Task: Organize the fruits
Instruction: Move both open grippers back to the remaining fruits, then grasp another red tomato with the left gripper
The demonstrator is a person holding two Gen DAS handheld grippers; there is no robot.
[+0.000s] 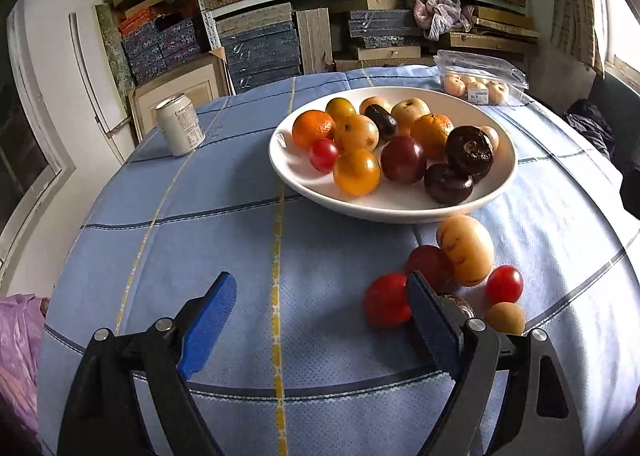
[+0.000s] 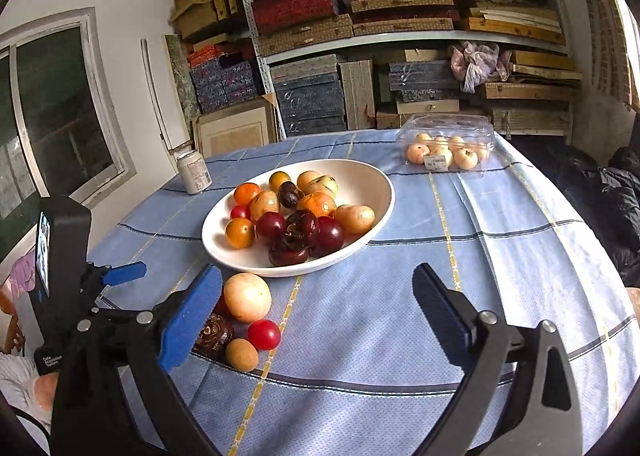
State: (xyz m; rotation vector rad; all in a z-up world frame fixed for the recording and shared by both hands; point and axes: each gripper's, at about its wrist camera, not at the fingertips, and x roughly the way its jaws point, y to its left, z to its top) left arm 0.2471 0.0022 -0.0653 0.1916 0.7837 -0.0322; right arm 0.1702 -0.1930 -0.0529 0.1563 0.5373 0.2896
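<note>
Spread blue jaws of both the left gripper (image 1: 320,320) and right gripper (image 2: 318,312) hover empty beside loose fruit (image 1: 466,256) near the tablecloth's (image 1: 224,240) front edge; a nudge could roll it off.

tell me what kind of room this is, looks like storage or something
Probably a storeroom doubling as a work area: metal shelving packed with stacked flat boxes, framed boards leaning on the wall, and a cloth-covered table holding a bowl of fruit.
</note>
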